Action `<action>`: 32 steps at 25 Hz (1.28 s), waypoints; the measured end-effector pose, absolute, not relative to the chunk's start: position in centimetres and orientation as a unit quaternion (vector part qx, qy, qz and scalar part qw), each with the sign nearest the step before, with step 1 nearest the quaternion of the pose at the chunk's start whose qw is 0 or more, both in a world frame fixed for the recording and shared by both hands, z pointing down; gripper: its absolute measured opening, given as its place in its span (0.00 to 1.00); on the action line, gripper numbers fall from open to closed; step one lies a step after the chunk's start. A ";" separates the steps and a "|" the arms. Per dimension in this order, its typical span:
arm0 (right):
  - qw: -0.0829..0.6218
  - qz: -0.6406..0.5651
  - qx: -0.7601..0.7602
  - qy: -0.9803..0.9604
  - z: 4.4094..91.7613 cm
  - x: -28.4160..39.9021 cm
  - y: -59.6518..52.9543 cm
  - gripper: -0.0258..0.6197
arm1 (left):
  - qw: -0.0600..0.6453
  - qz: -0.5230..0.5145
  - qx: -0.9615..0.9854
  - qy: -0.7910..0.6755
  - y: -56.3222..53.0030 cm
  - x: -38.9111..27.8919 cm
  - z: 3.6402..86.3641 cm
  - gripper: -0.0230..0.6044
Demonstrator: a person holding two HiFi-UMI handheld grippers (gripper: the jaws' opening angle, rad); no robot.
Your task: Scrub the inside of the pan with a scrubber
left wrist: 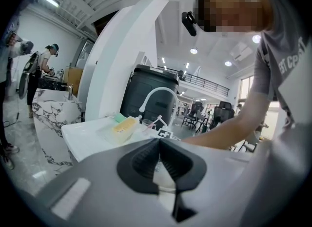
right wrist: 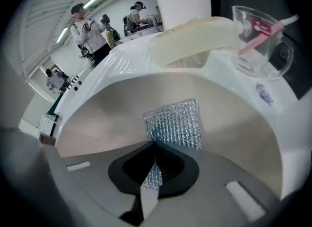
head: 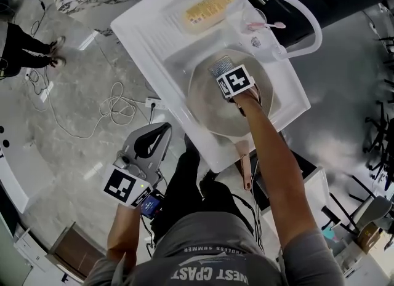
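Left gripper (left wrist: pixel 159 142): hanging off the sink's near corner over open floor, jaws pressing together on nothing.
Sink (head: pixel 148 39): white walls crowding the pan's rim all round.
Pan (head: pixel 206 109): sitting in the basin, bare metal opening up left of the scrubber.
Right gripper (right wrist: pixel 155 145): clamping the silver scrubber (right wrist: pixel 176 122) against the pan's inside.
Writing: grey shirt (head: pixel 209 260) showing "SUMMER"; yellow bottle (head: pixel 206 9) label unreadable.

A staged test hall is indicated by a freestanding sink unit (head: pixel 143 40), loose floor cables (head: pixel 114 110) and office chairs (left wrist: pixel 222 114).
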State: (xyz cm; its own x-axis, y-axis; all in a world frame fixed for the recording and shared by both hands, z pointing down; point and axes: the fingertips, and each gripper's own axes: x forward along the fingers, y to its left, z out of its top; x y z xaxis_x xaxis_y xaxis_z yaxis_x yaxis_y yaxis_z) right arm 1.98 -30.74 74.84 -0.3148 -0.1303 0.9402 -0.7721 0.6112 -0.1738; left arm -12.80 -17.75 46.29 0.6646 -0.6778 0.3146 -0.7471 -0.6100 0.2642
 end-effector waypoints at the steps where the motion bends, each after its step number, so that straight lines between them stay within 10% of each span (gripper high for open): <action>1: 0.500 0.321 0.293 -0.749 74.8 1.0 -30.4 0.06 | 0.189 0.091 0.892 -0.400 -17.8 -12.8 46.3 0.04; 20: 0.578 0.320 0.170 -0.731 74.0 2.1 -17.5 0.06 | 0.170 0.085 0.912 -0.364 -16.8 -7.6 44.0 0.04; 32: 0.500 0.276 0.272 -0.774 67.0 5.2 -21.6 0.05 | 0.143 0.089 0.915 -0.366 -16.6 -7.1 41.7 0.04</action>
